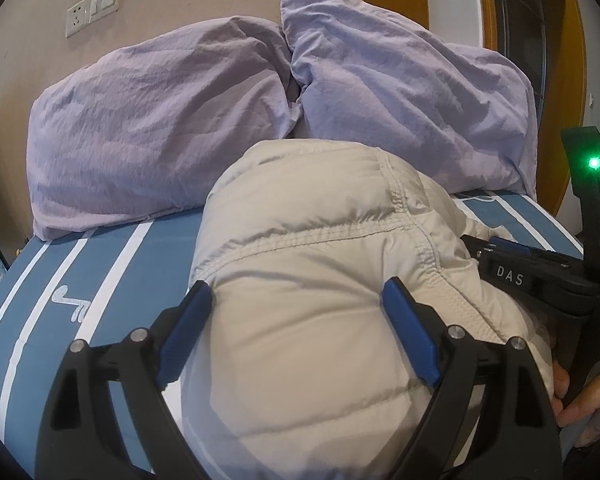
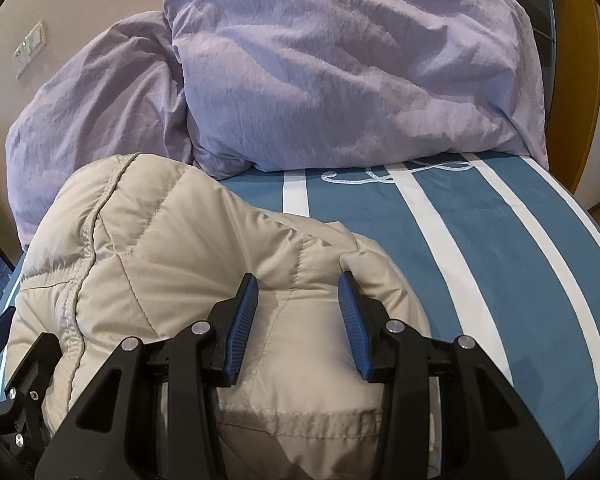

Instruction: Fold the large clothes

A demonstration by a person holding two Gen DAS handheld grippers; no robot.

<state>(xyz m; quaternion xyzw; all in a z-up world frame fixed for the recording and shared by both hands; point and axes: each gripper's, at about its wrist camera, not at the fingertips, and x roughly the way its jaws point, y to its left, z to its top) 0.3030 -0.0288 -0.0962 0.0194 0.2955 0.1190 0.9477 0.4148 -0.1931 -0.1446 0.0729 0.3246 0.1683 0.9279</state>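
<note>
Two lilac pillows sit at the head of the bed, leaning on the beige wall and touching each other: the left pillow [image 1: 156,136] and the right pillow [image 1: 412,100], both pretty crumpled. One beige puffer jacket [image 1: 312,280] lies bunched up in a fat quilted mound on the blue bed cover [image 1: 140,256], just in front of the pillows, and its far edge looks like it's touching them. The cover has white stripes running toward the pillows, I count about three on each side of the jacket, plus white rope-like embroidery. The left gripper [image 1: 298,308] has its two blue fingers [image 1: 408,336] spread wide on either side of the mound, not squeezing it as far as I can see. The right gripper [image 2: 298,294] has its fingers [image 2: 242,328] partly spread too, poised over the jacket's right end, with a fold of fabric against the right fingertip. One wall socket plate [image 1: 94,8] is up on the wall on the left.
</note>
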